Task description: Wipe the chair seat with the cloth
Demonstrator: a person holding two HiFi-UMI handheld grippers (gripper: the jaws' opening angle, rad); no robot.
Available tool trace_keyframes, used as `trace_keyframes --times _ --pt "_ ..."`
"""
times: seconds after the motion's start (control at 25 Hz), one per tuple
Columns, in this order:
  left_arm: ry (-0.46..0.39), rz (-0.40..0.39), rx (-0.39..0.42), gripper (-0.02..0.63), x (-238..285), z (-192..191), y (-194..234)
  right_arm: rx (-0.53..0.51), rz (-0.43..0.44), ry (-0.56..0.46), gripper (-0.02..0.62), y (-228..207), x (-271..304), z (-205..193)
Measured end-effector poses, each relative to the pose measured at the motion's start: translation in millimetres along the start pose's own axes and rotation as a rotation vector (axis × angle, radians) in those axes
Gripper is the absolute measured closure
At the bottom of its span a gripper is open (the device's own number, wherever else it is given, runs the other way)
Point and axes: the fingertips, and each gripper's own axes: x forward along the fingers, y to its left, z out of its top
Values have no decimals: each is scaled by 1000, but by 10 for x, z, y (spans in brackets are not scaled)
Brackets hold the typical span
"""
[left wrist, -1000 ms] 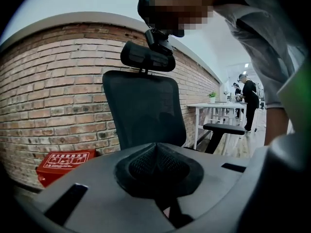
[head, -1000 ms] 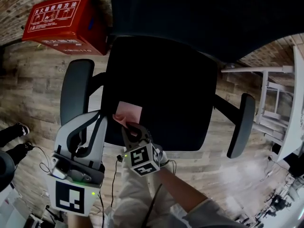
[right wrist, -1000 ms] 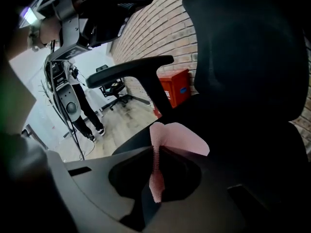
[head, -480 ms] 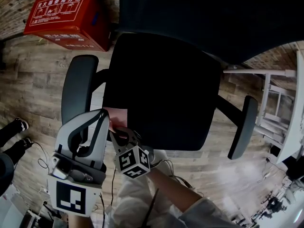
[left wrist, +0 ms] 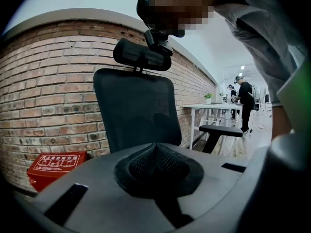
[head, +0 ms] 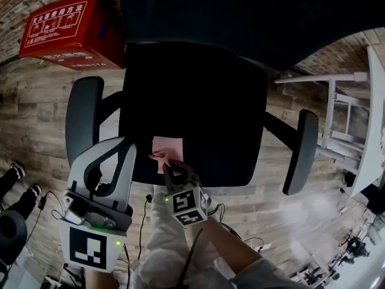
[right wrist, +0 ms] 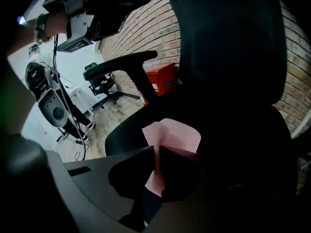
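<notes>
Two tools were in view. My right tool [head: 172, 166] stayed clamped on the pink cloth [head: 167, 146], which had moved from the front-left edge of the chair seat [head: 210, 113] further onto it, so I judged wiping was under way. My left tool [head: 117, 155] hung closed and empty beside the seat.

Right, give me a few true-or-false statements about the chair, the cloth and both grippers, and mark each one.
1. The right gripper is shut on the pink cloth. True.
2. The cloth is draped over the backrest. False: it is at the seat, near the front edge.
3. The left gripper holds a second cloth. False: its jaws are together with nothing between them.
4. A red box stands by the brick wall. True.
</notes>
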Motion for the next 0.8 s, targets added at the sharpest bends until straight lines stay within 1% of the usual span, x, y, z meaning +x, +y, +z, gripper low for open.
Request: trace_keyframes --times 0.12,0.36,0.64,0.8 --pt "-1 -29 7 588 90 44 -127 84 -88 12 543 -309 -206 -219" --pt "5 -89 28 588 264 126 -379 188 -233 32 543 -866 -666 -657" --pt "7 -143 52 588 425 200 -641 257 -375 69 543 -1416 -1192 -1193" --pt "11 -164 64 588 482 221 -752 298 -447 87 543 -1653 -1454 -1455"
